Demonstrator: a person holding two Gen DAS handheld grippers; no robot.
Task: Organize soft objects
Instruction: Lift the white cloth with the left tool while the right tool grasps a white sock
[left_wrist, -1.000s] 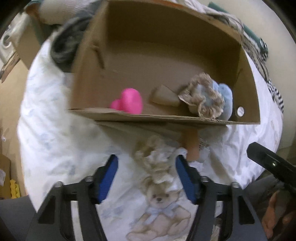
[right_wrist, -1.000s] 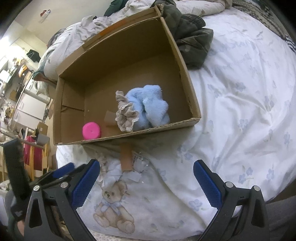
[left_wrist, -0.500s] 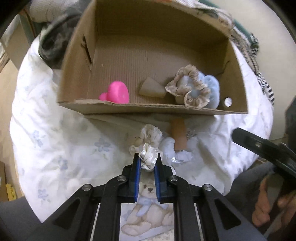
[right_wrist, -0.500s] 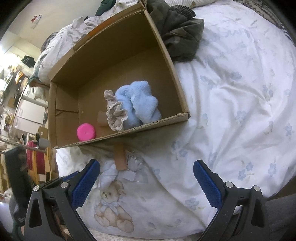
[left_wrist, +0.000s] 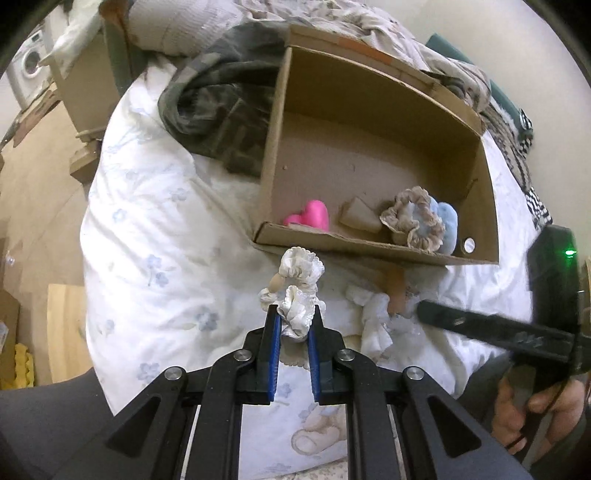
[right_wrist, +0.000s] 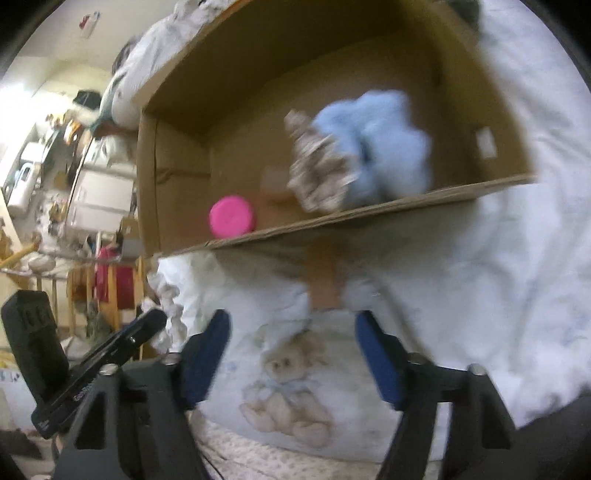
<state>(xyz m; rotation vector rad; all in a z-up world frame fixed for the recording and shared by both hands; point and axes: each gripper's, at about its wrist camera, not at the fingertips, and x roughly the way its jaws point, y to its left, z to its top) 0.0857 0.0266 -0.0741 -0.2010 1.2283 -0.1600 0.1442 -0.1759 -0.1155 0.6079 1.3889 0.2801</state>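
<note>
Inside the cardboard box (left_wrist: 373, 122) already lie a pink heart (left_wrist: 308, 218), beige scrunchie (left_wrist: 413, 219) and blue plush (left_wrist: 447, 225); just before it, the left hand-held gripper (left_wrist: 293, 325) pinches a white scrunchie (left_wrist: 297, 295), while the right hand-held gripper (right_wrist: 291, 354) is spread over more soft pieces on the bed (left_wrist: 147, 236)

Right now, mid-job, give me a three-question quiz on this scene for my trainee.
1. True or false: the left tool is shut on the white frilly fabric scrunchie.
2. Which lies inside the open brown cardboard box? A) pink heart-shaped soft toy B) dark grey rumpled garment C) teddy bear print
3. Fill in: the right tool is ____ and grips nothing.

Key: 1 true; 2 A; 3 open.
</note>
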